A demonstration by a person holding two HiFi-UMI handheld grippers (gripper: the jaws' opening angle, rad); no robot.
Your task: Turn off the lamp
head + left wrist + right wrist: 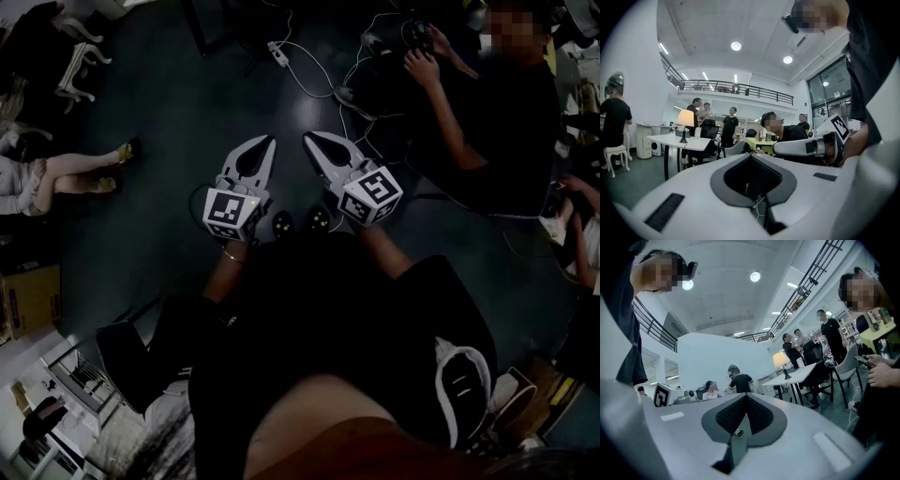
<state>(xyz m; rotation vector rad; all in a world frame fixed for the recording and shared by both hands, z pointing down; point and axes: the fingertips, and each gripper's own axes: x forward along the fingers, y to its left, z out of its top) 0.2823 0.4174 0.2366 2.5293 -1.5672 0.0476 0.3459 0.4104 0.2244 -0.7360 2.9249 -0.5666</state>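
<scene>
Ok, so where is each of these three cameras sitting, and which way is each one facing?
Head view: on the person's head, facing steeply down at the floor; shows the left hand-held gripper and right hand-held gripper.
Left gripper view: rides that hand-held gripper, facing out across the room; its shut jaws fill the bottom.
Right gripper view: the same, on the other one; shut jaws below.
Both gripper views share the lit lamp.

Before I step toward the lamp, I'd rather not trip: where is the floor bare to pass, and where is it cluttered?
Bare floor lies ahead-left of the left hand-held gripper, bordered by a seated person's legs at left and the cables at right. Crowded: those cables and a person in black ahead-right.
</scene>
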